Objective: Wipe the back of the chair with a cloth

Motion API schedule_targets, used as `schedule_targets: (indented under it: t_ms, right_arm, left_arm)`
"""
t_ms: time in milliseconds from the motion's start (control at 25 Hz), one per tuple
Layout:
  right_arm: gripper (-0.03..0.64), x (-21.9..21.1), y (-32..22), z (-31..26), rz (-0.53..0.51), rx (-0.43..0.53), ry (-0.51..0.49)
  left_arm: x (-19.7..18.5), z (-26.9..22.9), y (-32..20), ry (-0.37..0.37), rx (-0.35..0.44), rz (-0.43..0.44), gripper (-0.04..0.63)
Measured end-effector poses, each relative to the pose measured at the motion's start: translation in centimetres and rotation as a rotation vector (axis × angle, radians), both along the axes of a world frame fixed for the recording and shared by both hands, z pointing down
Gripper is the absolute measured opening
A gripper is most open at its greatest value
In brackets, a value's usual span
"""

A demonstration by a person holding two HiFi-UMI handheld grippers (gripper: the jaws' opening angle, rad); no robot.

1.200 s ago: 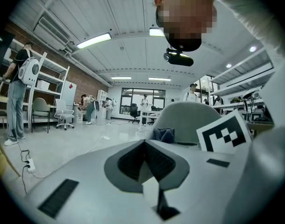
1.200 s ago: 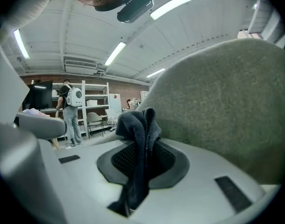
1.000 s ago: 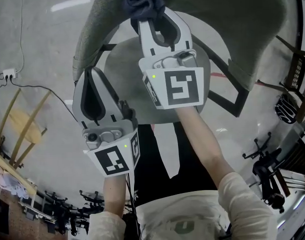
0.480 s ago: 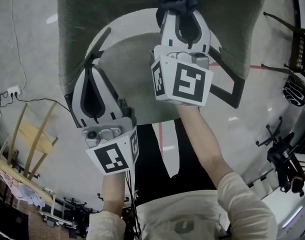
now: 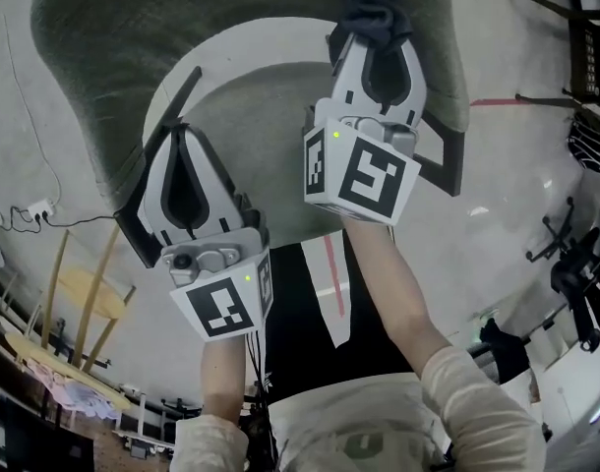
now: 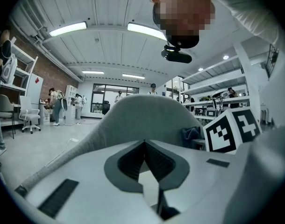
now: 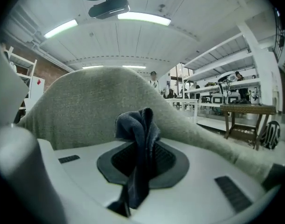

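Up top, filling the head view — chair back (image 5: 182, 28), broad, curved, grey-green and felted. Looks firm enough to lean a wipe into, though nappy, so likely to drag at fabric rather than let it slide.

Next down in size, right gripper (image 5: 379, 47), raised to the right-hand stretch of that back and clamped on a dark blue cloth (image 5: 372, 8). Pinched through the middle, with a bunched end poking past the tips and a loose tail hanging down between the jaws in the right gripper view. Seems to touch the felt, or sit just off it; hard to call from here.

Beside and lower, left gripper (image 5: 180, 131), closed tip to tip on nothing, pointed toward the lower left edge of the back without visibly touching.

Smallest of the lot, that cloth: soft, light, floppy, probably a touch grippy on felt. Best held as now — mid-fold, deep in the pads, with a wad left out front for the rubbing. Main risk, by the look of it: snagging on the nap and tugging out of a shallow pinch.
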State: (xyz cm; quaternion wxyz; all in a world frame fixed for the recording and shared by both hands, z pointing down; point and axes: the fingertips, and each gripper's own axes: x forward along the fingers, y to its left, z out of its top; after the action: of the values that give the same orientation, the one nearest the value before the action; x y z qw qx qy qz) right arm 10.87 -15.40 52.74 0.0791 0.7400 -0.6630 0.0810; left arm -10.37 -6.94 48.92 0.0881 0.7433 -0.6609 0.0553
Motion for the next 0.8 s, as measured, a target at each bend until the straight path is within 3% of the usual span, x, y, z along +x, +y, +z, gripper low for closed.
schedule_targets:
  t_ms: [440,800]
  right_arm:
    - [0.058,6.6,5.4,0.3,0.191,-0.038,0.024]
    - [0.058,8.5,8.7,0.3,0.214,-0.059,0.085]
  left_arm:
    - [7.4,1.7,-1.7,0.005,-0.045,0.197,0.015]
    - [11.6,3.2,-1.4,-0.017,-0.088,0.305,0.015]
